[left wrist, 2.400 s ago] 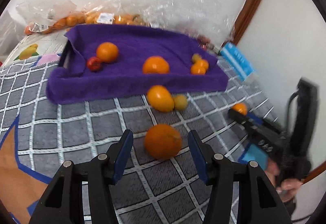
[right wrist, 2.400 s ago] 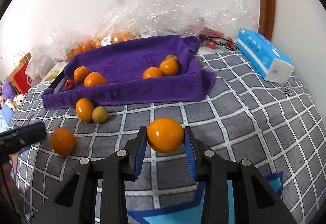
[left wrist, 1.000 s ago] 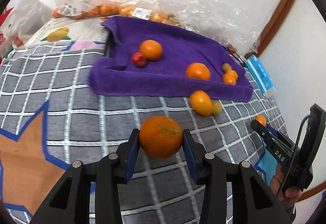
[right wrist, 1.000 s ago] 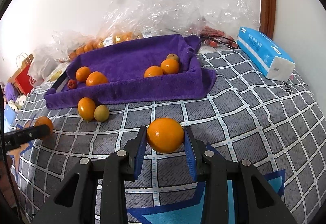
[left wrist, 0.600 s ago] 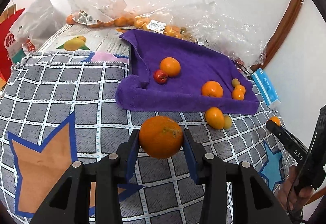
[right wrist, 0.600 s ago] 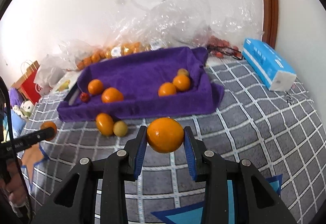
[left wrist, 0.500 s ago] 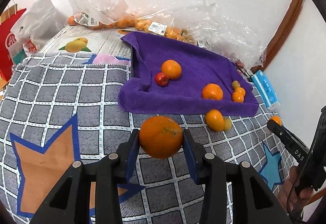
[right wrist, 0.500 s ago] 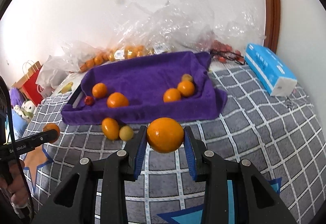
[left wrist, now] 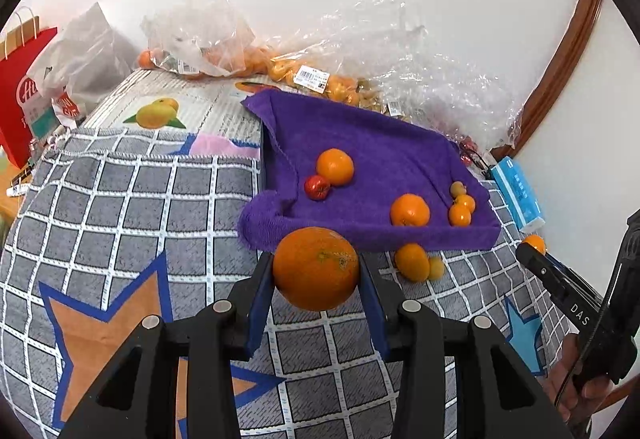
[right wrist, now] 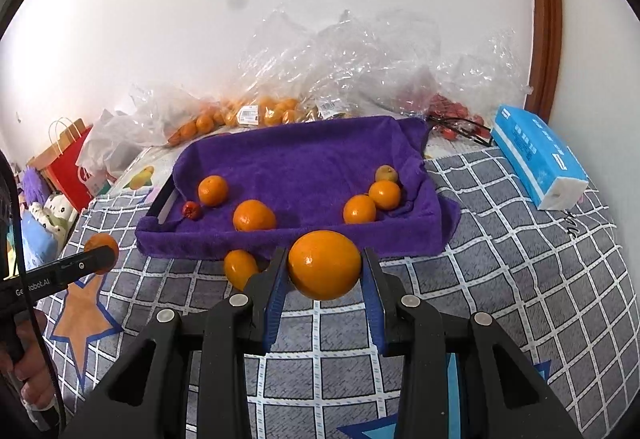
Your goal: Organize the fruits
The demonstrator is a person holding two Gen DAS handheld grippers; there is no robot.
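My left gripper [left wrist: 316, 271] is shut on a large orange [left wrist: 316, 268], held above the checked blanket in front of the tray's near-left corner. My right gripper [right wrist: 324, 267] is shut on a smooth orange [right wrist: 324, 265] just before the tray's front edge. The tray, draped in a purple towel [left wrist: 372, 159] [right wrist: 304, 159], holds several oranges, a small red fruit [left wrist: 317, 187] [right wrist: 191, 210] and a small yellowish fruit [right wrist: 386, 172]. An orange [left wrist: 412, 262] [right wrist: 239, 268] and a small green-yellow fruit [left wrist: 436, 268] lie on the blanket before the tray.
Clear plastic bags [right wrist: 360, 71] of oranges pile against the wall behind the tray. A blue tissue pack [right wrist: 538, 159] lies at right. A red paper bag [left wrist: 24, 91] stands at the far left. Each view shows the other gripper [left wrist: 560, 279] [right wrist: 60, 271] in a hand.
Both grippers have risen with their oranges, so the tray and blanket look farther below. The grips have not changed.
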